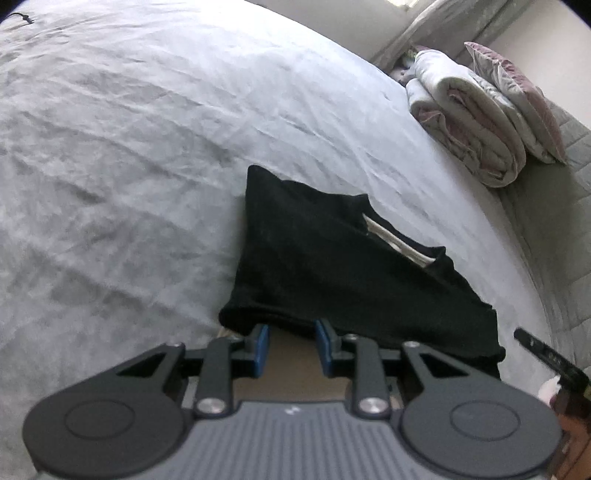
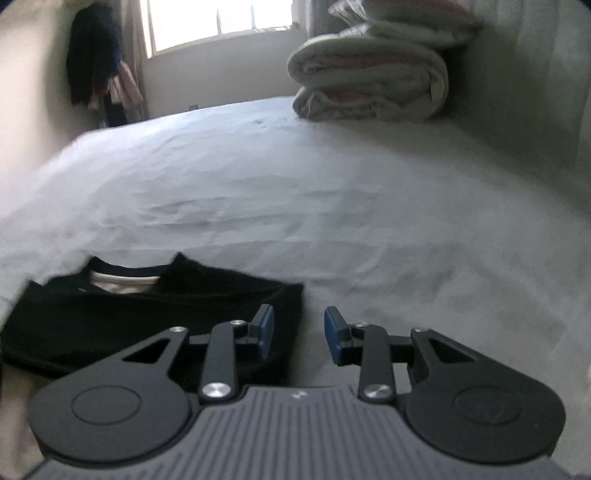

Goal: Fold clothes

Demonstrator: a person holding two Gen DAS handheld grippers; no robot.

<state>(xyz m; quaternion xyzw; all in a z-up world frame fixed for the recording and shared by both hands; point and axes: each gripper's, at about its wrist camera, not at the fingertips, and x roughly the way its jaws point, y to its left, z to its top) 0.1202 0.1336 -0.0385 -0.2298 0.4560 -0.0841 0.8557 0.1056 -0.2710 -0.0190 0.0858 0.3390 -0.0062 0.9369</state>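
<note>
A home bedroom: a wide bed (image 2: 295, 177) with a pale wrinkled sheet, a folded duvet (image 2: 369, 77) at its head, a curtained window (image 2: 218, 22), and clothes (image 2: 96, 66) hanging beside it.

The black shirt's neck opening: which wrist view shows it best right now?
The left wrist view. The black shirt lies nearly whole there, and its neck opening shows sharply with white fabric inside. The right wrist view catches the shirt low at the left edge, collar blurred and the body partly behind the right gripper.
</note>
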